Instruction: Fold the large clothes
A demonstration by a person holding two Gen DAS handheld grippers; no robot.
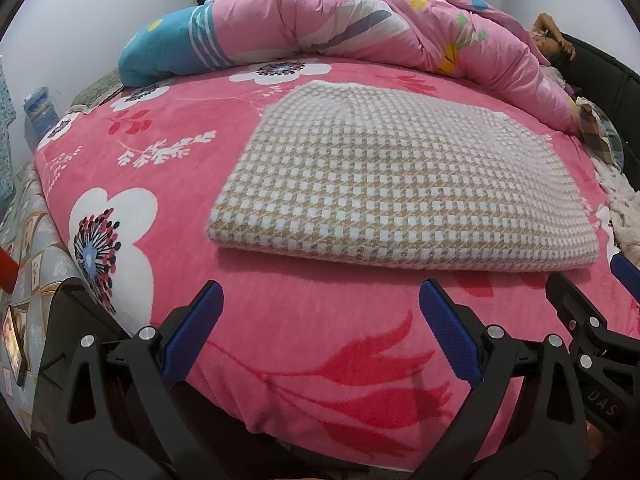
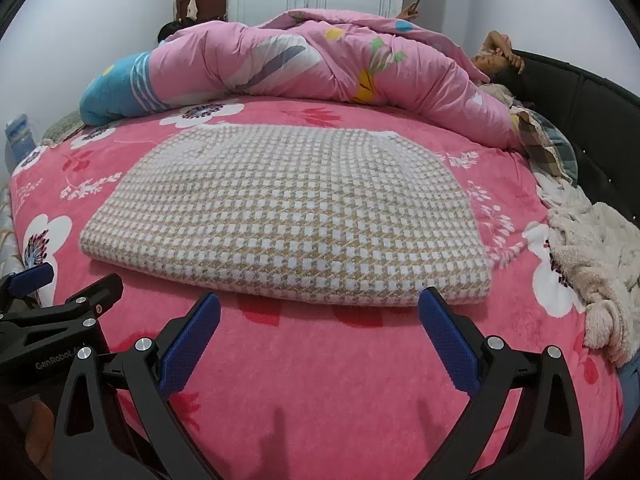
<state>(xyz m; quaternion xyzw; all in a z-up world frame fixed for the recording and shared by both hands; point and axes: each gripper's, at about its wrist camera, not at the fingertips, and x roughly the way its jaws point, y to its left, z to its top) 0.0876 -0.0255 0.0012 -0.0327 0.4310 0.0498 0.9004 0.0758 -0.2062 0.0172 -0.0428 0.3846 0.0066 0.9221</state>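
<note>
A beige-and-white checked garment point(image 1: 400, 184) point(image 2: 280, 216) lies folded into a thick rectangle on the pink flowered bed cover point(image 1: 168, 184) point(image 2: 320, 360). My left gripper point(image 1: 320, 304) hovers open just short of the fold's near edge, with nothing between its blue pads point(image 1: 448, 332). My right gripper point(image 2: 320, 312) is open too, level with the near right part of the fold and not touching it. The right gripper point(image 1: 592, 292) shows at the lower right edge of the left wrist view. The left gripper point(image 2: 60, 284) shows at the lower left of the right wrist view.
A rolled pink quilt point(image 1: 360, 28) point(image 2: 300, 64) covers people lying along the bed's far side. A cream fluffy blanket point(image 2: 600, 264) is heaped at the right edge, by the black headboard point(image 2: 580, 104). The bed drops off at the left point(image 1: 36, 248).
</note>
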